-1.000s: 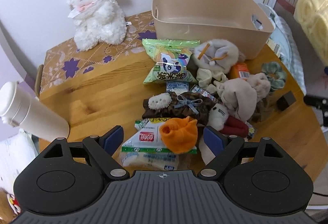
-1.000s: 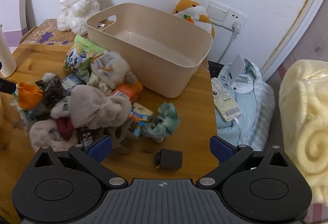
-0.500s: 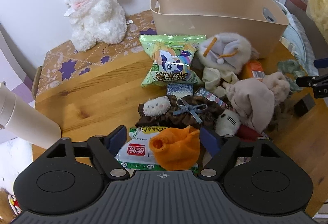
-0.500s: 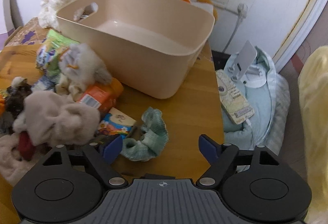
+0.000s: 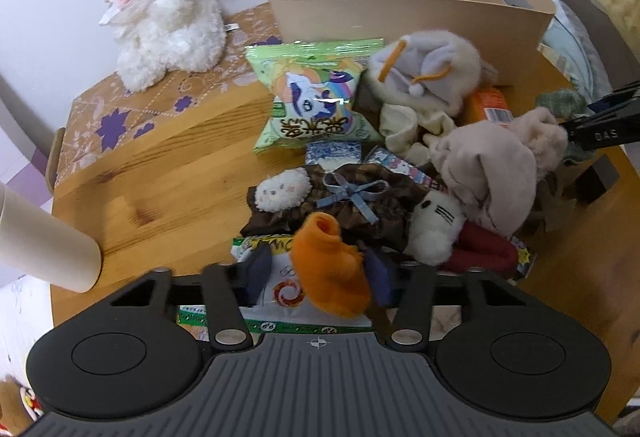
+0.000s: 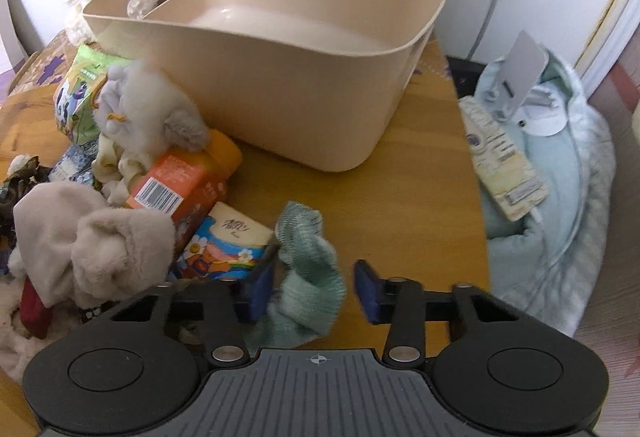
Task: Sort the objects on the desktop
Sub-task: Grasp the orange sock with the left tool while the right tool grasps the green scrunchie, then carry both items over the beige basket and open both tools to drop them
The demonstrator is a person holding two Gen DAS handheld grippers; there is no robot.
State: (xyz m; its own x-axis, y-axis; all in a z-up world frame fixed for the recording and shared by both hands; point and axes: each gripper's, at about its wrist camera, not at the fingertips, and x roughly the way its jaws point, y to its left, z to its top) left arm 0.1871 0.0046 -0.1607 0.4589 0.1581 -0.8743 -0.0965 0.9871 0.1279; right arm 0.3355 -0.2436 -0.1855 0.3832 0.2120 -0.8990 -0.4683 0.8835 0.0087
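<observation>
right hand-held gripper (image 6: 314,291) closing | green scrunchie (image 6: 308,277) between jaws

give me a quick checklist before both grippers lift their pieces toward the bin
1. Orange fuzzy sock between the left gripper pads: ok, jaws closing on it.
2. Left grip is on the sock alone: cannot tell, the white snack packet lies directly beneath.
3. Pale green knitted sock between the right gripper pads: ok, jaws closing.
4. Right grip firm: not ok, a gap shows at the right pad.
5. Beige plastic bin has room: ok, nothing visible inside.
6. Green sock free of the colourful tissue pack: cannot tell, they touch.
</observation>
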